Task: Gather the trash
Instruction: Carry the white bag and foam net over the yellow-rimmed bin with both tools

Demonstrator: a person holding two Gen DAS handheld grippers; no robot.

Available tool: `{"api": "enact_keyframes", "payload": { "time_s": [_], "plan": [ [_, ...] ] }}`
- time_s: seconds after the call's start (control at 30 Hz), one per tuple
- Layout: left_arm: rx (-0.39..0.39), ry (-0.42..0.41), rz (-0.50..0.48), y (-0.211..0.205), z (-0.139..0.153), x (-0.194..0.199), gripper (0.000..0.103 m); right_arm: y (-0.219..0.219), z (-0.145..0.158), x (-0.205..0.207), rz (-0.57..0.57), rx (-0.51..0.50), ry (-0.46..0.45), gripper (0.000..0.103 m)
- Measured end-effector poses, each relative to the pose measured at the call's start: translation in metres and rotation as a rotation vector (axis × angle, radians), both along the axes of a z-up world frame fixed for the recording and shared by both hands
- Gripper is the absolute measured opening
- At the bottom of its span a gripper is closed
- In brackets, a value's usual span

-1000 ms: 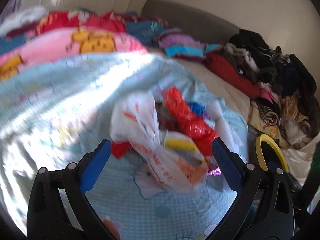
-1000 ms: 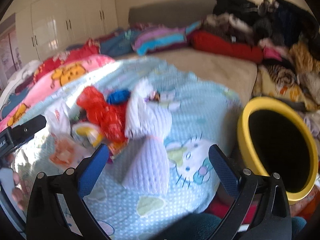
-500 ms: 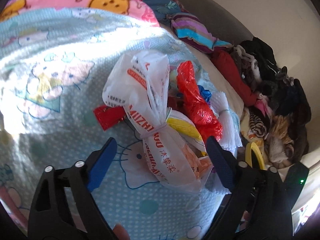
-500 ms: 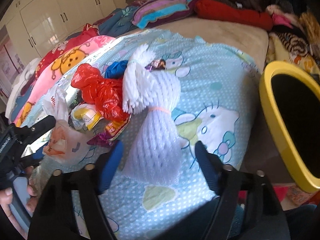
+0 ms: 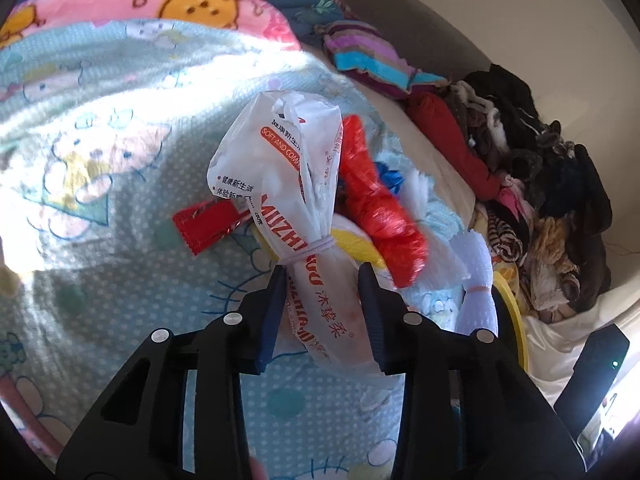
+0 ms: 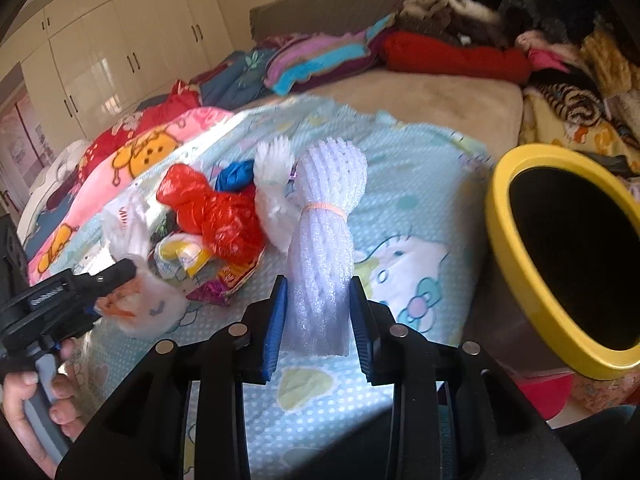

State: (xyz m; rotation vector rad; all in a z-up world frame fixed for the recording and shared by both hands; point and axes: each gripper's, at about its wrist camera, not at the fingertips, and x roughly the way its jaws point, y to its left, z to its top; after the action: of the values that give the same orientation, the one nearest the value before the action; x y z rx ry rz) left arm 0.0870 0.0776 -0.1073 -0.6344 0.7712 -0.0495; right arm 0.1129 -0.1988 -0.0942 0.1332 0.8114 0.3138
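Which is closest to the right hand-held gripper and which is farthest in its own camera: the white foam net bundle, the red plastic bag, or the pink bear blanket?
1. White foam net bundle: between the closing jaws of the right hand-held gripper.
2. Red plastic bag: farther back, left.
3. Pink bear blanket: farthest, far left.

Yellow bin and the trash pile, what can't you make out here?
- Yellow bin: inside all dark, right wrist view; nearly hidden behind the foam bundle in the left.
- White printed bag: lower end hidden behind the left gripper.
- Foam bundle's base: behind the right gripper.
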Motion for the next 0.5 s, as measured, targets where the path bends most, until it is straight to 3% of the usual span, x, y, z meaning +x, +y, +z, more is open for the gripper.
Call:
{"api": "enact_keyframes", "payload": {
  "time_s": [0.2,0.5],
  "plan": [
    [0.075,-0.104,-0.015,0.000,0.035,-0.016,0.029,-0.009,0.003,0.000,-0.023,0.003,-0.012,0.030],
    [0.142,-0.170,-0.079,-0.025,0.061,-0.018,0.029,-0.017,0.017,-0.009,-0.010,-0.001,-0.067,0.030]
  ]
}}
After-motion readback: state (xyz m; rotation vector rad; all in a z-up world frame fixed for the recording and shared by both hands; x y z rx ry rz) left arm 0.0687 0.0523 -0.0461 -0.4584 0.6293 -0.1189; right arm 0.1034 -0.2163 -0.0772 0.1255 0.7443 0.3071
